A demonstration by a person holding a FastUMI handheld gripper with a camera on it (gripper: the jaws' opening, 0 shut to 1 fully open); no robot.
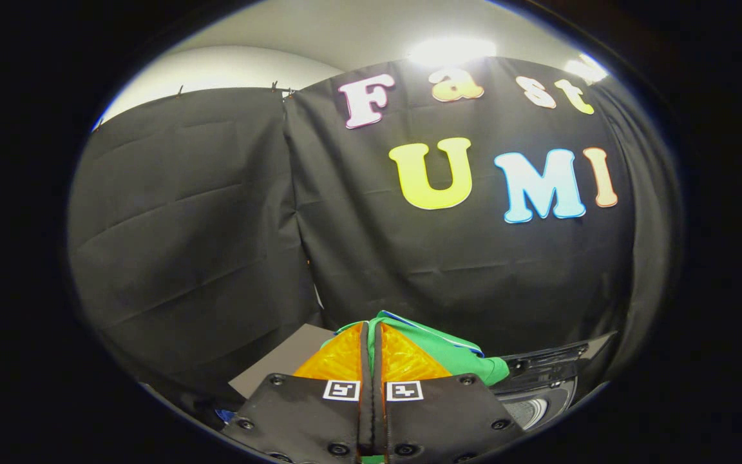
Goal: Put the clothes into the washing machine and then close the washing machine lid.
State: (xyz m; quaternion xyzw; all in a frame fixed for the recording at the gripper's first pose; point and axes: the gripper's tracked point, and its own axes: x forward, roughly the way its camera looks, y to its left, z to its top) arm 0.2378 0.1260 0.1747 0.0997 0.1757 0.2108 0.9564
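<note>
We look forward along the gripper [371,361] from just behind its closed fingers, tilted up toward the booth wall [216,225], with the washing machine [538,380] low and close.

- A recording booth set up inside a room, staged rather than a lived-in home.
- Black cloth wall [216,225] hangs in creased panels across the middle of the frame, clipped along its top edge at upper left.
- Plain pale room wall and ceiling [319,38] show above the cloth.
- Bright ceiling light [451,48] glares at top centre.
- Dark washing machine panel [551,367] sits at lower right.
</note>
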